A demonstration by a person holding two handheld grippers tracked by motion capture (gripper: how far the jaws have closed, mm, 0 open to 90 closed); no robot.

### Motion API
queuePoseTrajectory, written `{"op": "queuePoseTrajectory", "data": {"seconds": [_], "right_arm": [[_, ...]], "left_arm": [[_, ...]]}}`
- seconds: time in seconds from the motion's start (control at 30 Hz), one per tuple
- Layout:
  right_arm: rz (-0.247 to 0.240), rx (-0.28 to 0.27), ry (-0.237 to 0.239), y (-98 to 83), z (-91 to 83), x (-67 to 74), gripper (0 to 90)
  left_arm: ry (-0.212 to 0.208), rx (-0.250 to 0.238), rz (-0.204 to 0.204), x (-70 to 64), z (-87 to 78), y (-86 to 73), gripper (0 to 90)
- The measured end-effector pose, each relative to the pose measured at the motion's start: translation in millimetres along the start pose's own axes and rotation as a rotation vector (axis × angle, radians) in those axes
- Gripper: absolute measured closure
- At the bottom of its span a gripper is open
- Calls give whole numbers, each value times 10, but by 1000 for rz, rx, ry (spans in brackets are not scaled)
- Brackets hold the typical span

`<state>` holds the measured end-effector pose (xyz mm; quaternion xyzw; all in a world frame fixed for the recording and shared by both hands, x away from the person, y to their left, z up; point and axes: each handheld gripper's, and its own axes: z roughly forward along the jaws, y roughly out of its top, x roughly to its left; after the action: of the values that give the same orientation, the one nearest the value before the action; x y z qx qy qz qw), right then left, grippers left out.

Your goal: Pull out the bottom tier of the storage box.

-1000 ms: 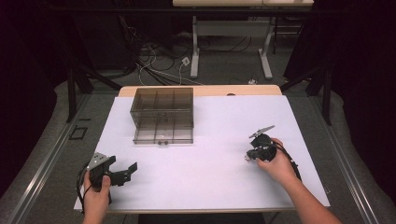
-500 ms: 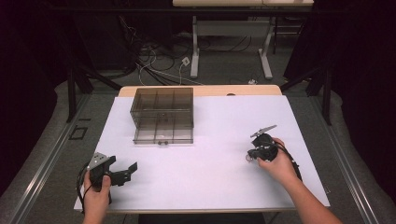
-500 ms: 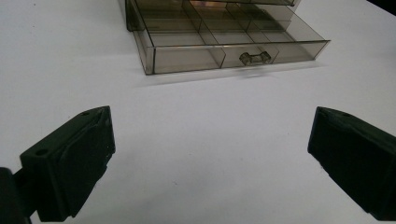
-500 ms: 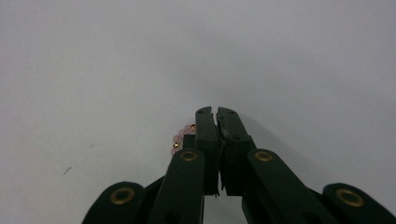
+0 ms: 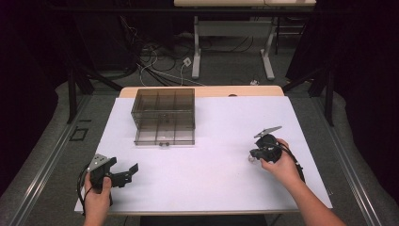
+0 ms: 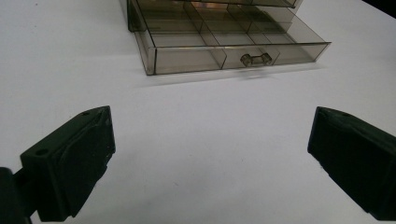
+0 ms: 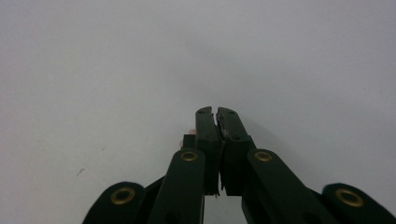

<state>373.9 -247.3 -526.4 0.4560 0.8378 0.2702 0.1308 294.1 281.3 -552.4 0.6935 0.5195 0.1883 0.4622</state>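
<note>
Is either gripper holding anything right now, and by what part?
Nothing visibly held: left gripper open over bare table; right gripper shut, with no clear object between the pads.

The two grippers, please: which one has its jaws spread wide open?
The left gripper, at the table's near left corner, has its jaws far apart with nothing between them; the right gripper has its jaws pressed together.

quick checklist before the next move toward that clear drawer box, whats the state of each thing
1. Left gripper jaws open wide, nothing between them: ok.
2. Right gripper jaws shut; whether something small is pinched: cannot tell.
3. Drawer box drawer pulled out, its handle facing the left gripper: ok.
4. White table sheet bare between left gripper and drawer: ok.
5. Drawer compartments look empty in the left gripper view: ok.
6. Right gripper stands off to the right, apart from the box: ok.
</note>
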Motion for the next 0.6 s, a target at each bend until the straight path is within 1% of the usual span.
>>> {"op": "queuePoseTrajectory", "data": {"seconds": [0.03,0.07,0.1,0.13,0.17,0.23,0.27,0.33,0.37,0.4,0.43,0.47,0.5,0.53,0.57,0.6], "right_arm": [[3,6,5,5,-15,1,882],[4,-4,1,5,-22,3,882],[1,0,6,10,-38,3,882],[-2,-4,0,16,-50,10,882],[1,-14,10,28,-64,27,882],[-14,-13,3,49,-97,37,882],[-17,-21,3,62,-111,46,882],[-27,-12,3,101,-146,57,882],[-25,-27,0,109,-146,64,882],[-16,-31,7,125,-154,78,882],[-29,-30,3,145,-167,75,882],[-30,-29,1,156,-175,81,882],[-22,-40,3,170,-178,96,882],[-25,-35,8,188,-190,108,882],[-34,-43,3,207,-196,116,882],[-31,-56,13,220,-195,129,882]], "left_arm": [[-1,0,-1,0,0,0,11],[-1,0,-1,0,1,0,11],[-1,0,-1,0,1,0,11],[-2,4,-1,-1,1,1,11],[-2,4,-1,-1,2,1,11],[-3,3,-3,-3,3,1,12],[-2,3,-4,-4,2,1,11],[-3,3,-5,-4,2,1,12],[-3,0,-5,-2,3,0,12],[-3,0,-4,0,1,1,12],[-3,-2,-5,-1,2,1,14],[-3,-2,-5,0,0,2,14],[-4,-3,-5,-1,1,3,15],[-5,-5,-7,-3,2,3,15],[-5,-4,-7,-5,2,3,15],[-5,-4,-7,-6,4,3,15]]}}
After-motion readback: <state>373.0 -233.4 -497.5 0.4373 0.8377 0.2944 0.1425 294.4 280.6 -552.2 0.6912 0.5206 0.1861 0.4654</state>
